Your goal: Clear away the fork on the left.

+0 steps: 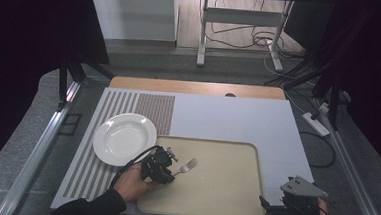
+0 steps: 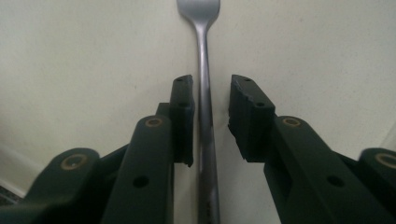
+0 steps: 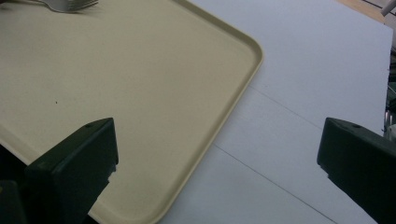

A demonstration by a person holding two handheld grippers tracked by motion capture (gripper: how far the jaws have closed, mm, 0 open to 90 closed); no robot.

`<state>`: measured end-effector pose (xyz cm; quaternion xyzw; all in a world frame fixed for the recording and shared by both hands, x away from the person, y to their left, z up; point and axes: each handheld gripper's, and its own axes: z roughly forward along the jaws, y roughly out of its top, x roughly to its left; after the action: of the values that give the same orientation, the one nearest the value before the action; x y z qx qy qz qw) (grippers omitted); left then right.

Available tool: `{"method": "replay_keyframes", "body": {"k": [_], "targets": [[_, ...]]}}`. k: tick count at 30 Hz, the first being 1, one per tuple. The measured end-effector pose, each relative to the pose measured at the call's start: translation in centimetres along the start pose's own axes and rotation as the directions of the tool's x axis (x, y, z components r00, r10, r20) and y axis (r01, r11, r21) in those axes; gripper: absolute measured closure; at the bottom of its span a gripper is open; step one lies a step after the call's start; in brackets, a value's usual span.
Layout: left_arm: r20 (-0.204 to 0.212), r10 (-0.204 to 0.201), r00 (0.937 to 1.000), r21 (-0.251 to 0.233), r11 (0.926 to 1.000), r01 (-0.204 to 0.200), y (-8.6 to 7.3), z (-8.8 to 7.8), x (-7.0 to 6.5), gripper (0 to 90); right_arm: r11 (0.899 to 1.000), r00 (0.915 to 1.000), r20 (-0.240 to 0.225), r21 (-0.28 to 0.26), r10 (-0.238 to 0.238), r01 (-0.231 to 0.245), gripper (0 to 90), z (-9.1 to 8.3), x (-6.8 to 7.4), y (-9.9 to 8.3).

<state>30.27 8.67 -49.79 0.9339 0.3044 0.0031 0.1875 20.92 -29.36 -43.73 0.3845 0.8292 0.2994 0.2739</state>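
Slippage is your risk: your left gripper [image 2: 207, 116] straddles the thin silver metal fork [image 2: 205, 93] lying at centre frame on the beige plastic tray [image 1: 233, 190], jaws parted, one pad touching, while your right gripper [image 3: 217, 163] gapes empty.

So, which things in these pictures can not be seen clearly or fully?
- Fork: in the left gripper view the top edge cuts its prongs and the bottom edge cuts its handle end.
- Fork in the high view: the left gripper covers its handle.
- Right gripper: in the high view the bottom edge cuts the hand behind it.
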Motion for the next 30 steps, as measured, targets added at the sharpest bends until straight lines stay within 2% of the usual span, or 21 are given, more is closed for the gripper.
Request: {"method": "replay_keyframes", "body": {"k": [1, 2, 3, 5, 6, 7, 8, 9, 14, 16, 19, 20, 30], "targets": [[0.0, 0.0, 1.0, 0.0, 1.0, 0.0, 0.0, 0.0, 0.0, 69.7, 1.0, 1.0, 0.0, 0.001, 0.0, 0.0, 0.0, 0.0, 0.0, 0.0], [0.003, 0.009, 1.0, -0.02, 0.9998, -0.009, 0.2, -0.3, -0.1, 69.7, 1.0, 1.0, 0.0, 0.001, 0.0, 0.0, 0.0, 0.0, 0.0, 0.0], [0.005, 0.028, 0.9996, -0.054, 0.9981, -0.028, 0.5, -0.8, -0.2, 75.6, 1.0, 1.0, 0.0, 0.002, 0.0, 0.0, 0.0, 0.0, 0.0, 0.0], [0.018, 0.037, 0.9992, -0.063, 0.9974, -0.036, 0.7, -0.9, -0.3, 87.2, 1.0, 1.0, 0.0, 0.004, -0.002, 0.002, 0.0, 0.1, 0.0, 0.0], [0.054, 0.041, 0.9977, -0.063, 0.9973, -0.037, 1.2, -0.8, -0.5, 88.5, 1.0, 1.0, 0.0, 0.004, -0.002, 0.002, 0.0, 0.1, 0.0, 0.0], [0.054, 0.041, 0.9977, -0.063, 0.9973, -0.037, 1.2, -0.8, -0.5, 88.5, 1.0, 1.0, 0.0, 0.004, -0.002, 0.002, 0.0, 0.1, 0.0, 0.0], [0.062, 0.049, 0.9969, -0.053, 0.9975, -0.046, 1.5, -0.5, -0.7, 88.6, 1.0, 1.0, 0.0, 0.005, -0.002, 0.002, 0.0, 0.1, 0.0, 0.0], [0.049, 0.077, 0.9958, -0.026, 0.9968, -0.075, 1.8, 0.1, -1.1, 88.6, 1.0, 1.0, 0.0, 0.004, -0.001, 0.001, 0.0, 0.1, 0.0, 0.0], [0.017, 0.097, 0.9952, 0.006, 0.9953, -0.097, 2.4, 1.1, -1.2, 88.6, 1.0, 1.0, 0.001, 0.003, -0.001, 0.001, 0.0, 0.0, 0.0, 0.0], [0.011, 0.089, 0.9959, 0.016, 0.9959, -0.089, 2.4, 1.4, -0.9, 88.6, 1.0, 1.0, 0.001, 0.004, -0.002, 0.002, 0.0, 0.0, 0.0, 0.0], [0.019, 0.057, 0.9982, 0.013, 0.9983, -0.057, 2.2, 1.5, -0.2, 88.6, 1.0, 1.0, 0.0, 0.002, -0.002, 0.002, 0.0, 0.0, 0.0, 0.0], [-0.003, 0.05, 0.9987, 0.015, 0.9986, -0.05, 2.1, 1.4, 0.2, 88.6, 1.0, 1.0, 0.0, 0.002, -0.002, 0.002, 0.0, 0.0, 0.0, 0.0], [-0.025, 0.017, 0.9995, 0.014, 0.9998, -0.017, 1.6, 1.1, 1.6, 88.6, 1.0, 1.0, -0.002, 0.003, -0.004, 0.004, 0.0, 0.0, 0.0, 0.0]]}}
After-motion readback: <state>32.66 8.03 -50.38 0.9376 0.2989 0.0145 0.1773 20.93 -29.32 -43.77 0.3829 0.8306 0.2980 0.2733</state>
